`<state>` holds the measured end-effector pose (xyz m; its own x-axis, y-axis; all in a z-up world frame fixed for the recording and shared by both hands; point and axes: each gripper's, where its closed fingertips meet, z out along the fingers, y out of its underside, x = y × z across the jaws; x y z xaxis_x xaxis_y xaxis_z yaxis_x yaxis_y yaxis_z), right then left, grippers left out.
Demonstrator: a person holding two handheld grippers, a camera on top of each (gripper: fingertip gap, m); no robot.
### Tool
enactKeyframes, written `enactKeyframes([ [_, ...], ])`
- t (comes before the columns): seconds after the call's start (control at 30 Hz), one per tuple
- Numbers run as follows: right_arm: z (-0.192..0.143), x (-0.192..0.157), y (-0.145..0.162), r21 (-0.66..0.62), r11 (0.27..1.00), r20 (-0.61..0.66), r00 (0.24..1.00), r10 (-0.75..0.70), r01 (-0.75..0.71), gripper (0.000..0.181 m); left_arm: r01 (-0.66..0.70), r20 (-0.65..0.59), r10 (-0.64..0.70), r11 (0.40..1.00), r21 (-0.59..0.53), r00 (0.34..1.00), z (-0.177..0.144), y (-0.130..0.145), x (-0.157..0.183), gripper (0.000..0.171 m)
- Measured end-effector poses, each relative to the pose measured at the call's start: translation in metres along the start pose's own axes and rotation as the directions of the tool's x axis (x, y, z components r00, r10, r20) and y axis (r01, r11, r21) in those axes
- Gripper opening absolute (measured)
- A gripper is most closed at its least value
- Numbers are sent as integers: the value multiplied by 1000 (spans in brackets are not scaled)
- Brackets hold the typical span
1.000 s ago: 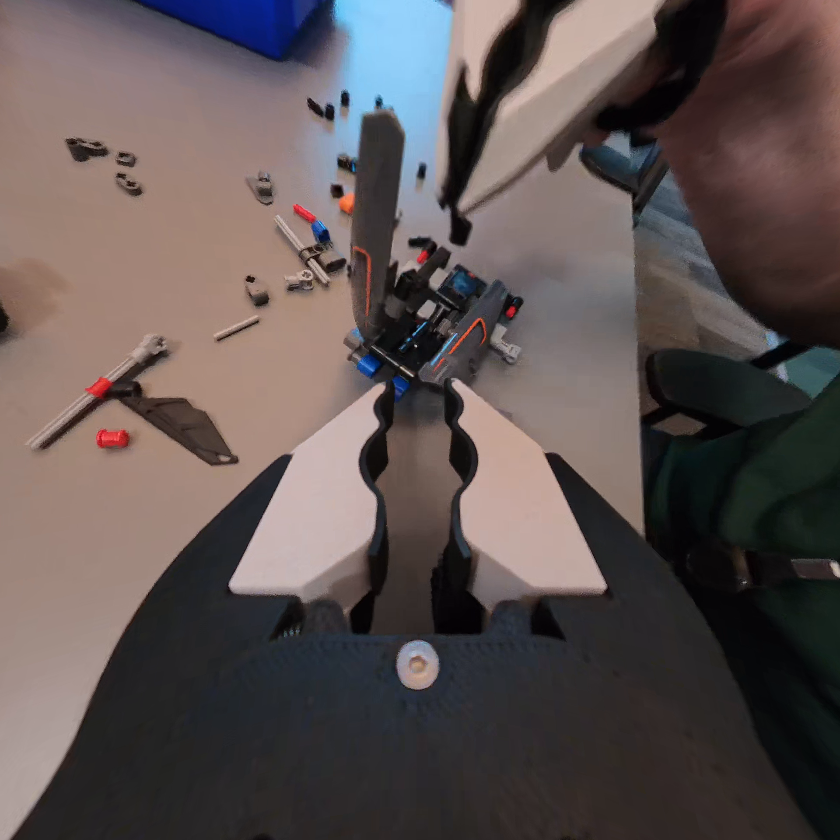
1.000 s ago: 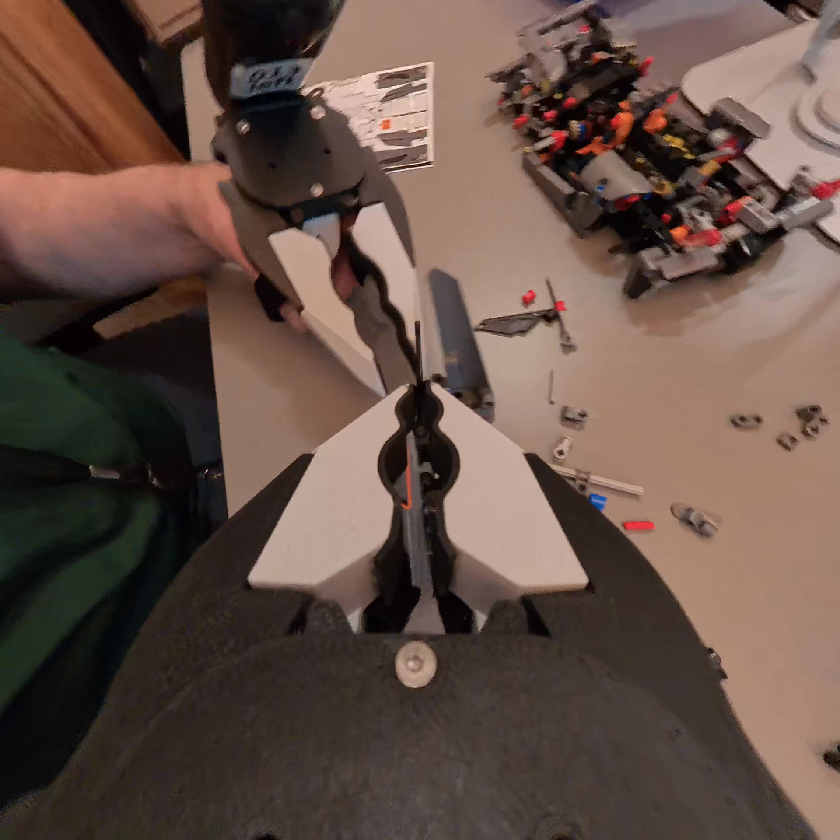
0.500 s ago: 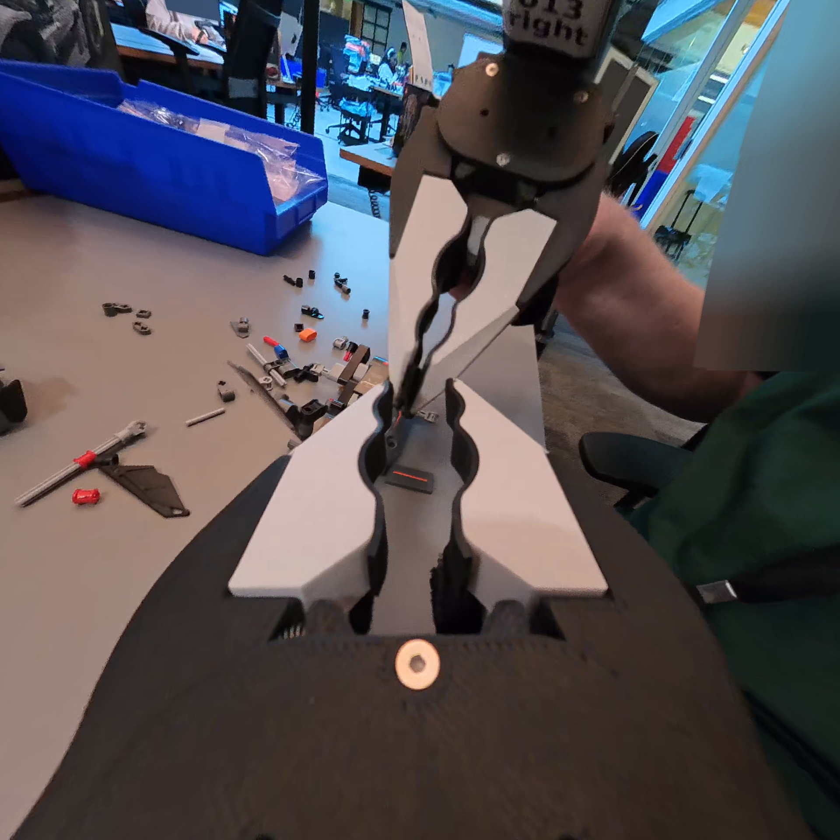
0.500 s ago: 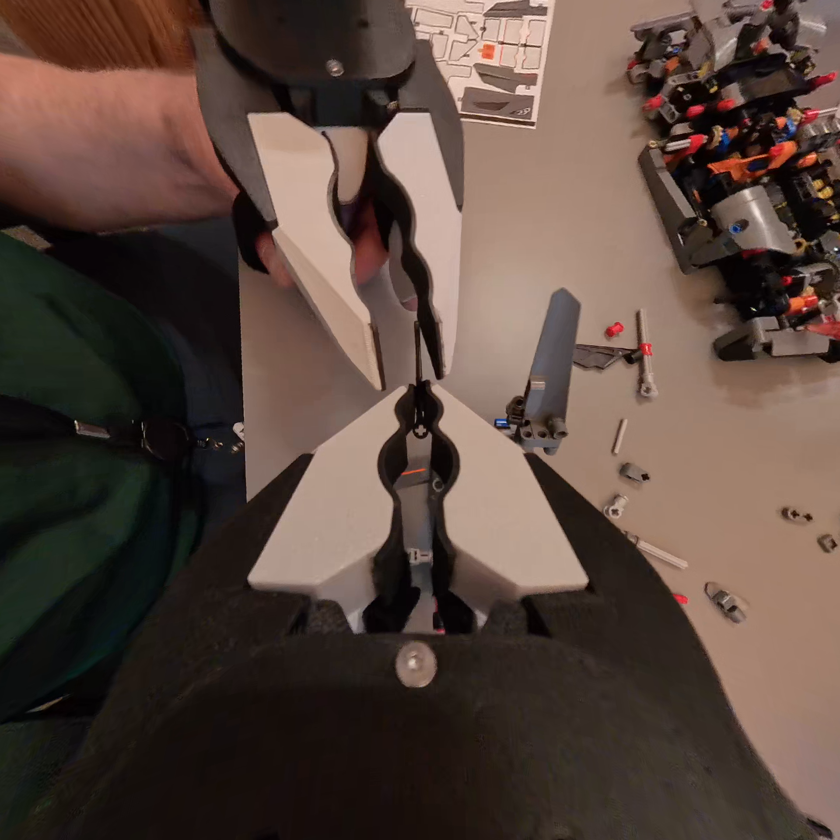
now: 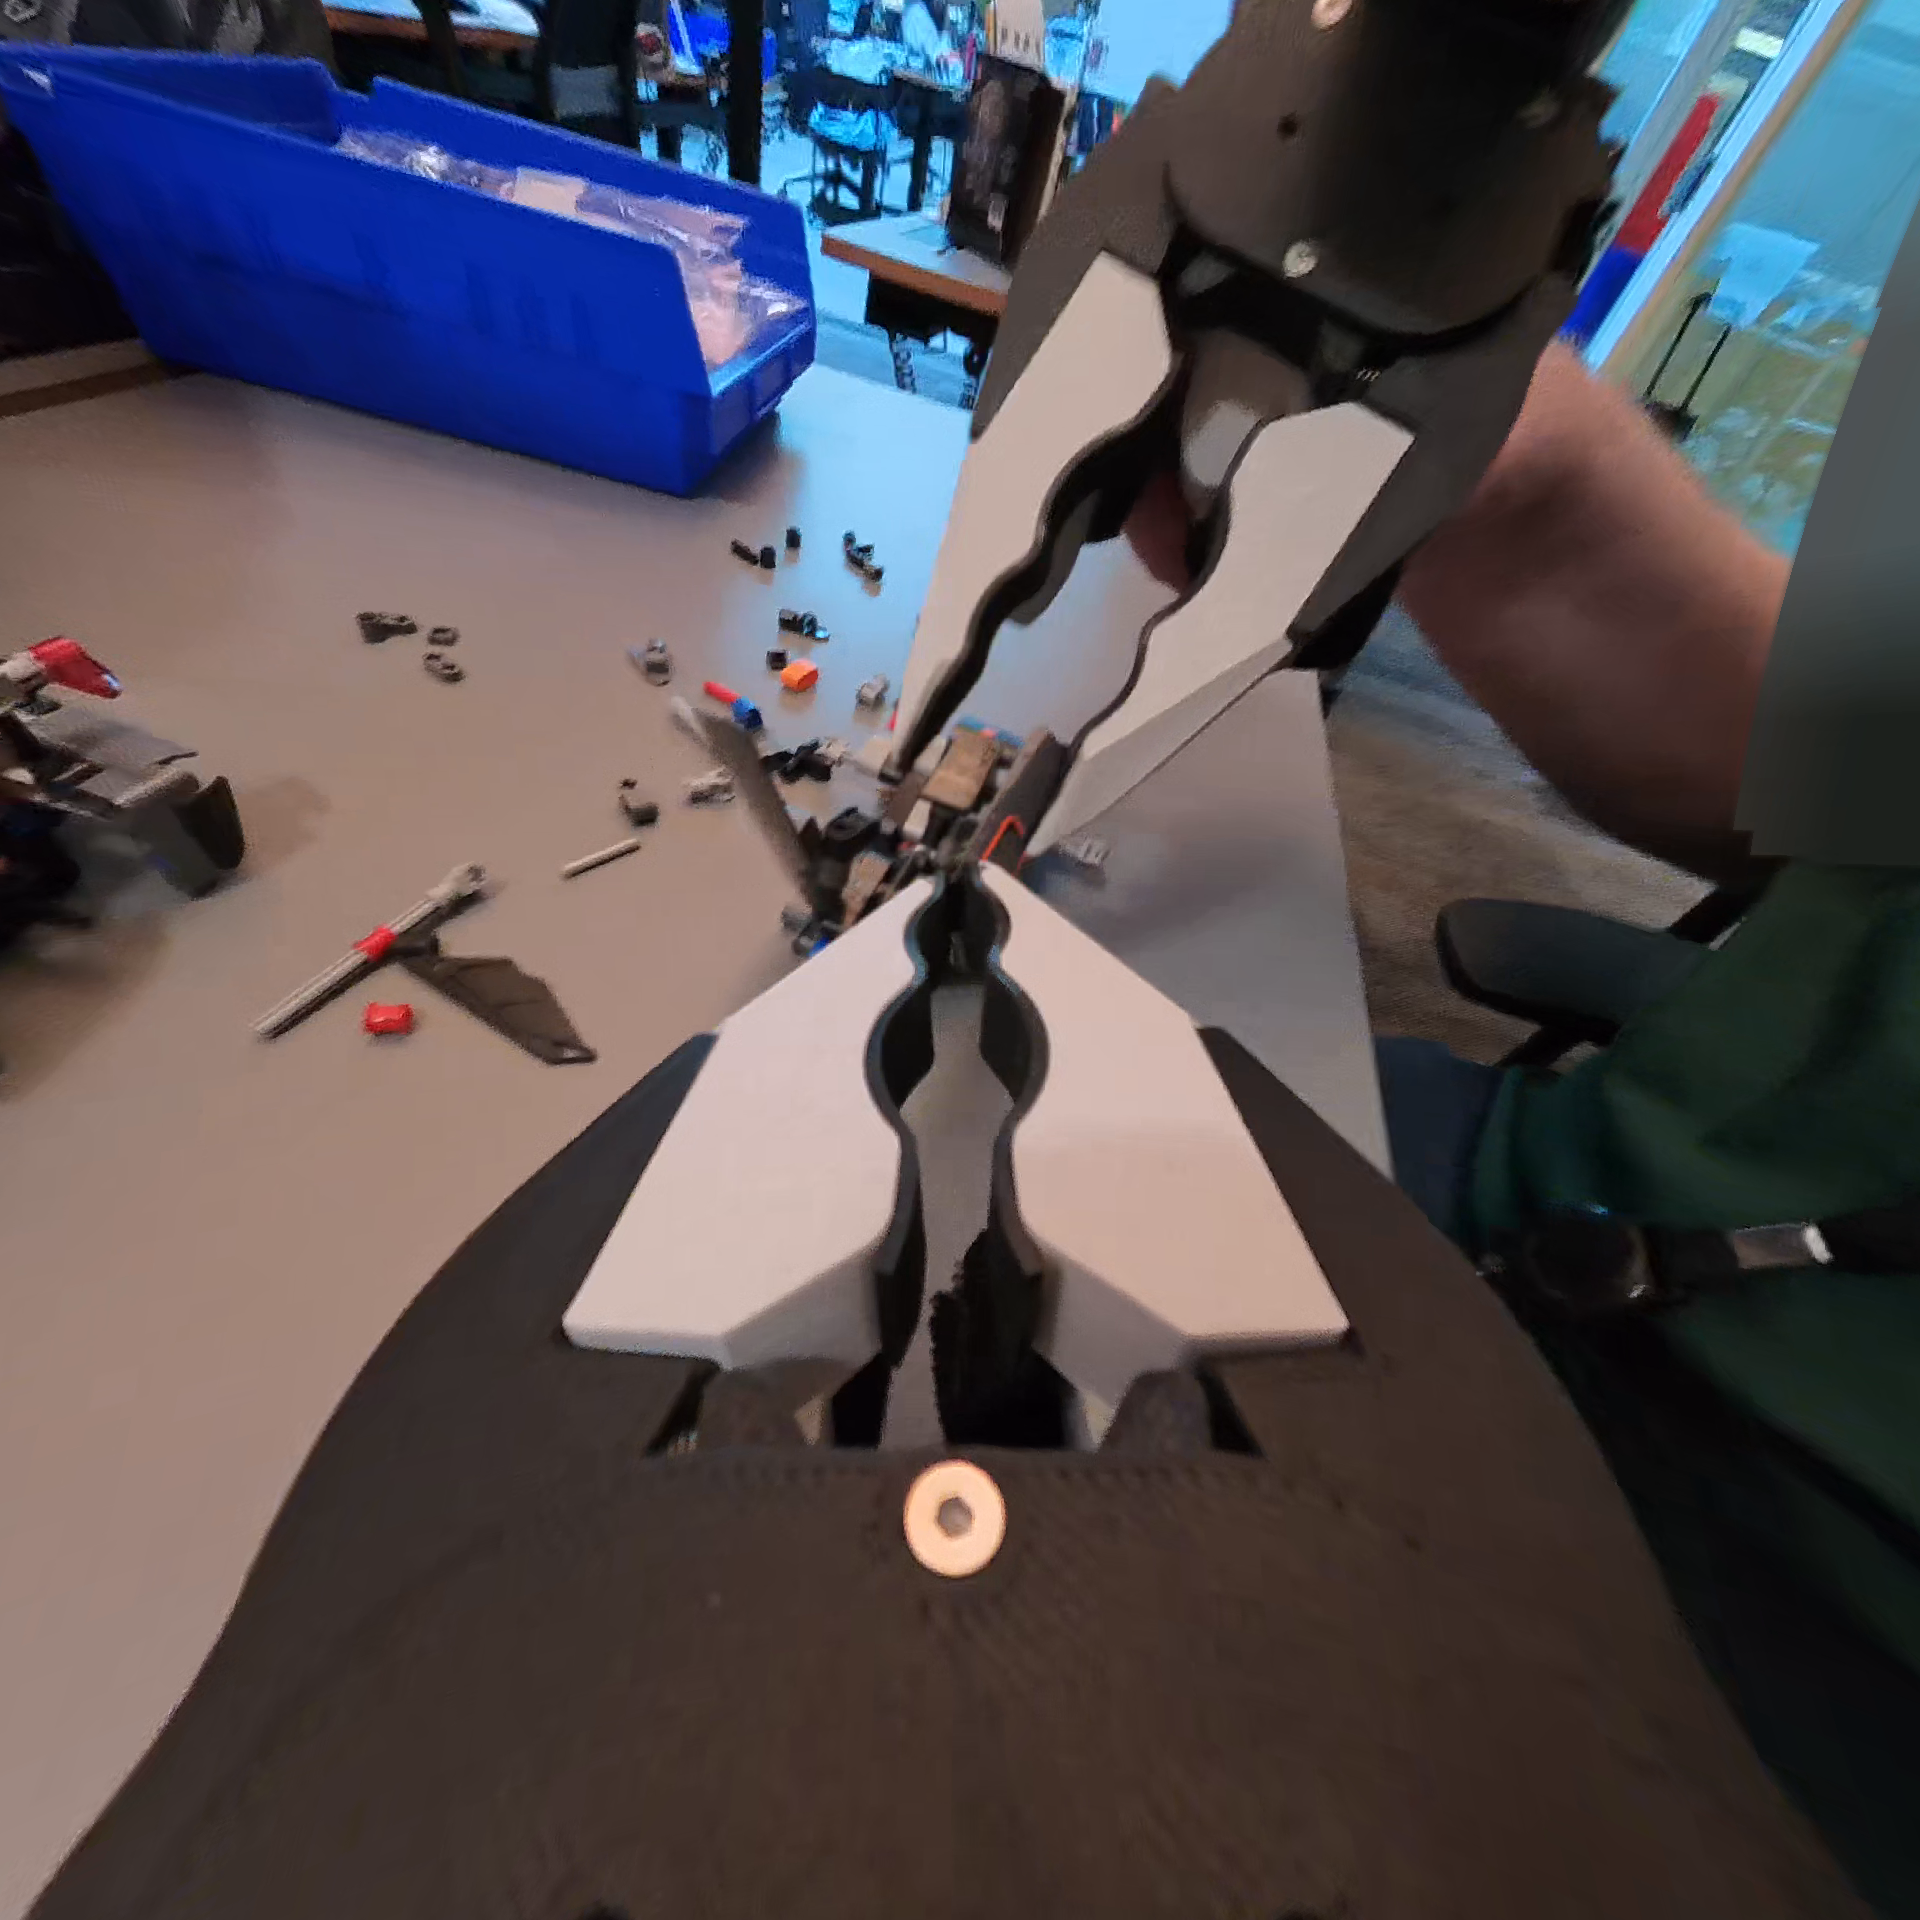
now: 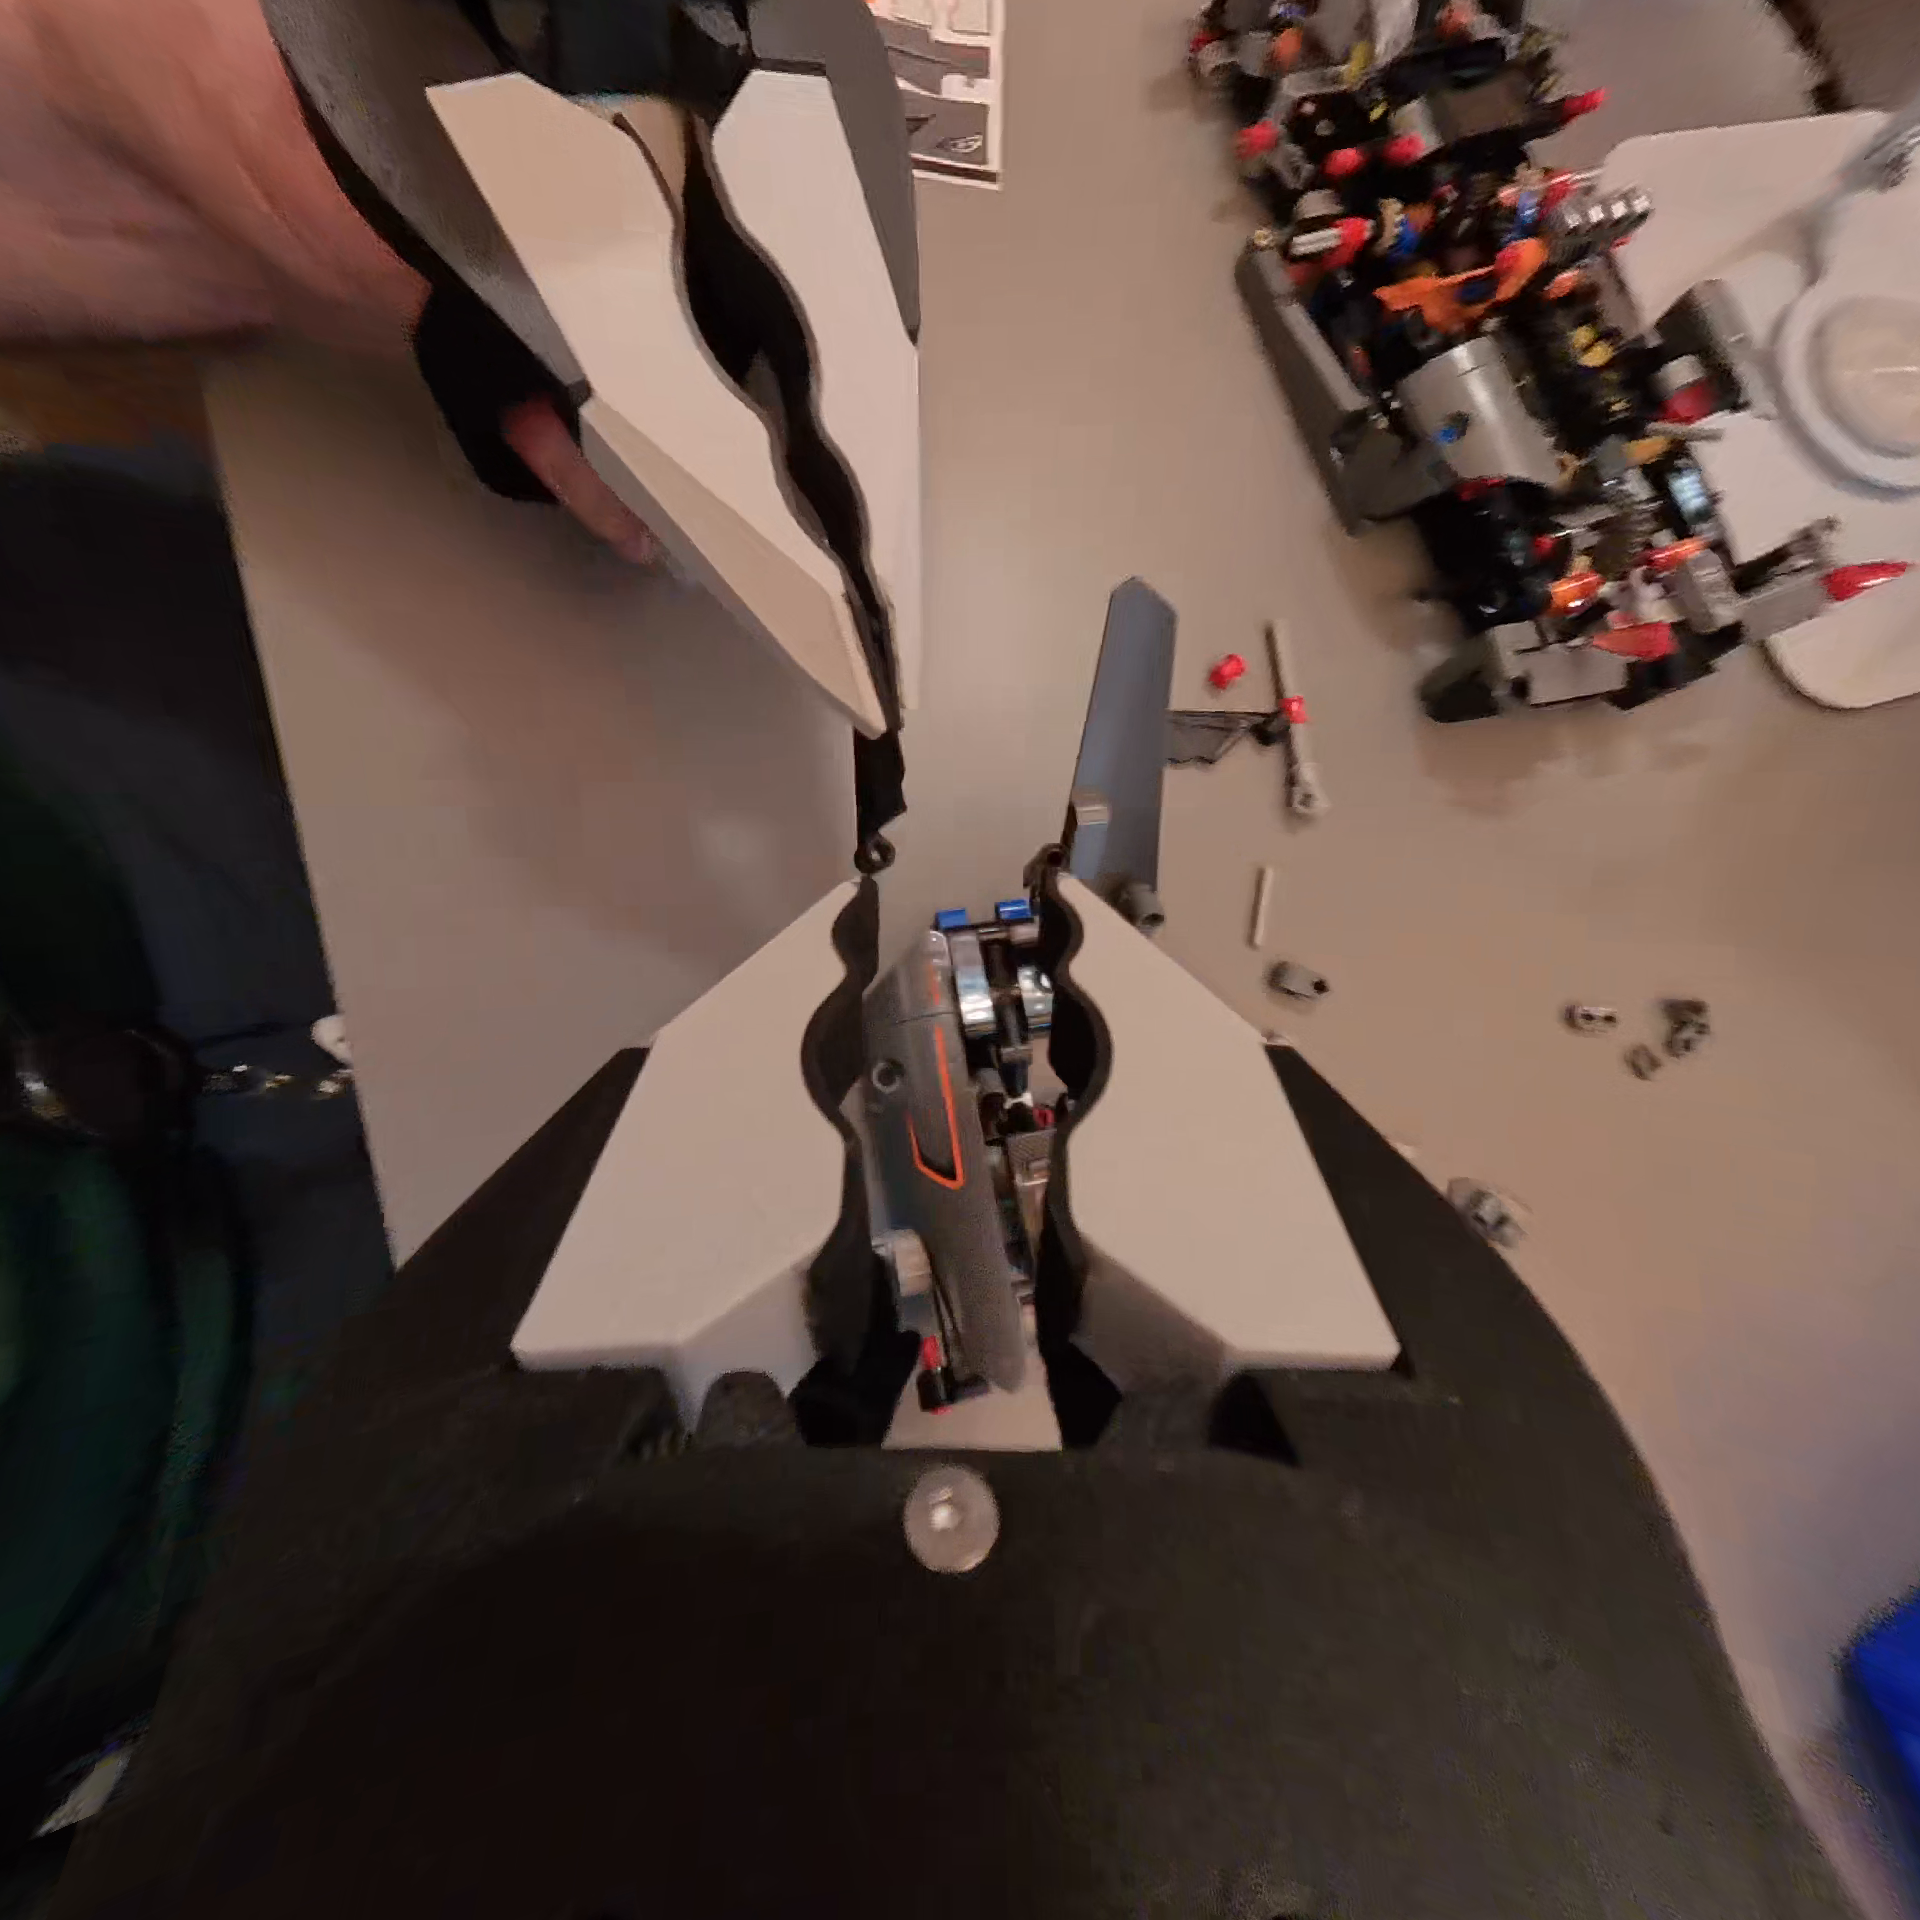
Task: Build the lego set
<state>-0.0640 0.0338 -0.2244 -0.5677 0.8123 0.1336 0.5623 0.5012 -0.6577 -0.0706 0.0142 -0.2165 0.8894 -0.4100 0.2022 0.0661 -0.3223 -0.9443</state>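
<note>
My left gripper [image 5: 956, 888] is shut on a thin black lego piece [image 6: 878, 805]. The piece sticks out of its tips and hangs above the table in the right wrist view, where the left gripper [image 6: 878, 717] comes in from the top. My right gripper [image 6: 956, 888] is open. It points down over a grey lego sub-assembly [image 6: 925, 1122] with an orange line, which shows between its fingers. A tall grey panel [image 6: 1127, 727] rises from that sub-assembly. In the left wrist view the right gripper [image 5: 971, 800] straddles the sub-assembly [image 5: 956, 779] just beyond my left tips.
A large part-built lego model [image 6: 1507, 395] lies at the far right beside a white stand [image 6: 1849, 395]. An instruction sheet [image 6: 945, 94] lies at the back. A blue bin [image 5: 416, 270], a grey axle [image 5: 374, 945], a black wing panel [image 5: 499, 997] and small loose pieces [image 5: 800, 675] lie on the table. The grey axle [image 5: 374, 945] is about 15 cm from both grippers' fingertips. Seen from the right wrist view [image 6: 1291, 710] as well.
The thin black piece has passed from my right gripper to my left. The left has shut on it; the right has opened and dropped over the sub-assembly.
</note>
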Motion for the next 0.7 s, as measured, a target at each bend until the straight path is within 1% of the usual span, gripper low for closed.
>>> enactKeyframes([
  [0.07, 2, 3, 0, 13, 999, -84, 996, -37, 38, 33, -7, 16, 7, 999, -42, 1000, -1, 7, -10, 0],
  [0.13, 6, 5, 0, 9, 997, -175, 982, -73, 76, 34, 20, -36, -20, 1000, -18, 999, -2, 3, -11, 0],
  [0.17, 8, 5, -1, 18, 996, -210, 974, -81, 86, 34, 17, -30, -17, 999, -27, 999, -1, 3, -16, 0],
  [0.2, 10, 4, -2, 34, 995, -232, 969, -80, 91, 35, -3, -32, 2, 999, -39, 999, -1, 4, -19, 0],
  [0.27, 14, 7, 2, 32, 997, -284, 957, -60, 72, 40, 14, -89, -17, 999, -36, 996, 0, 2, -18, 0],
  [0.37, 16, 15, 8, -12, 995, -413, 906, -93, 97, 45, -9, -100, 7, 1000, -21, 995, 3, -2, -22, 0],
  [0.43, 18, 15, 3, -6, 991, -473, 873, -119, 133, 49, -1, -112, -2, 1000, -28, 994, 5, -3, -24, 0],
  [0.47, 21, 15, 2, -14, 989, -496, 858, -134, 146, 55, -5, -126, 2, 1000, -23, 992, 5, -4, -24, 0],
  [0.53, 24, 15, 4, -45, 986, -526, 836, -158, 159, 56, -19, -120, 11, 998, -63, 993, 8, 1, -27, 0],
  [0.6, 28, 16, 6, -61, 985, -537, 827, -169, 161, 53, -35, -129, 25, 997, -70, 991, 10, 2, -26, 0],
  [0.67, 31, 15, 7, -66, 984, -545, 819, -176, 168, 49, -58, -112, 48, 994, -88, 993, 10, 4, -30, 0],
  [0.7, 32, 17, 8, -74, 984, -559, 810, -178, 165, 47, -55, -131, 44, 995, -82, 990, 11, 3, -28, 0],
])
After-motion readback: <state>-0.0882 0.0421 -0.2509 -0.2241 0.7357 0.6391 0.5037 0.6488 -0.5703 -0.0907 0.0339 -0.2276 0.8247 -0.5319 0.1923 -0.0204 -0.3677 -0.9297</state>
